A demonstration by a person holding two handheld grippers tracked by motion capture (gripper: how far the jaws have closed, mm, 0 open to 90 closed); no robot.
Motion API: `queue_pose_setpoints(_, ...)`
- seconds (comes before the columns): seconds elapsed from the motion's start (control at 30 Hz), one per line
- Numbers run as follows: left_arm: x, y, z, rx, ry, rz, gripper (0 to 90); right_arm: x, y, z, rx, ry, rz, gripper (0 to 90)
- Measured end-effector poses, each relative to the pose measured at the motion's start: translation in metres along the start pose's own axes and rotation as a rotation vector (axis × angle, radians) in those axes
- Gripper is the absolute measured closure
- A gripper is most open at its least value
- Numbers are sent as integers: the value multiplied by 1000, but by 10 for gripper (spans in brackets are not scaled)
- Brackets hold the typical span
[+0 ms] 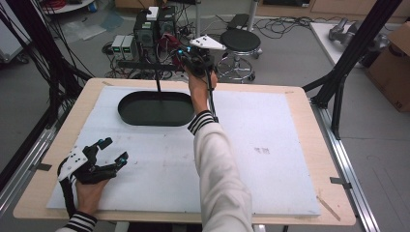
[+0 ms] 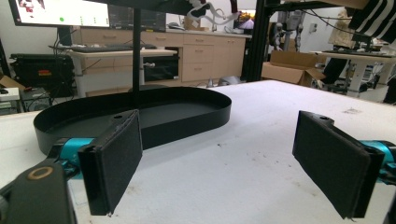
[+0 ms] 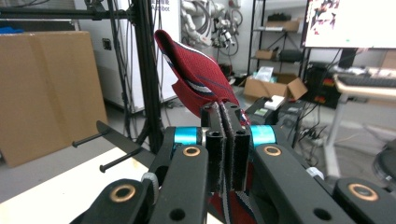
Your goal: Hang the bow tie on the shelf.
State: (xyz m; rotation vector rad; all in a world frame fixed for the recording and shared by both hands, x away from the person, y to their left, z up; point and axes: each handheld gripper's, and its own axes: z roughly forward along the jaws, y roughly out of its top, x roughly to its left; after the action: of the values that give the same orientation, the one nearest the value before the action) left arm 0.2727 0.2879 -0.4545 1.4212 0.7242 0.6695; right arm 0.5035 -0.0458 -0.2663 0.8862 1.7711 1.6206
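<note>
A black oval tray [image 1: 126,104] lies at the back left of the white mat [image 1: 270,145], and a thin black pole [image 1: 158,82] rises from it. My right gripper [image 1: 189,59] is held high beside the pole's top. In the right gripper view its jaws [image 3: 228,112] are shut on a red cloth [image 3: 201,79] with white and navy stripes, which sticks up above them; the pole [image 3: 144,70] and its two short pegs [image 3: 119,161] stand just to the left. My left gripper [image 1: 113,149] rests low on the mat's front left, open and empty, pads [image 2: 114,163] wide apart, facing the tray [image 2: 187,123].
The mat covers a wooden table [image 1: 314,159] edged by metal rails. Beyond the far edge stand a round stool [image 1: 240,41], electronics boxes [image 1: 145,31] with cables, slanted black frame struts [image 1: 348,58] and a cardboard box [image 1: 391,67].
</note>
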Motion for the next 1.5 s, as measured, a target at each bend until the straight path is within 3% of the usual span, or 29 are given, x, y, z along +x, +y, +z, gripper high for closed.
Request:
queue_pose_setpoints(0.07,0,0,0,-1,-1,0,162,0,-3,2,7,6,20,886)
queue_pose_setpoints(0.33,0,0,0,0,-2,1,162,7,-4,6,17,5,-7,886)
queue_pose_setpoints(0.8,-1,0,0,-1,-4,8,162,13,10,-13,10,5,-29,886)
queue_pose_setpoints(1.5,0,0,0,2,-3,4,162,6,-11,3,86,17,-15,886)
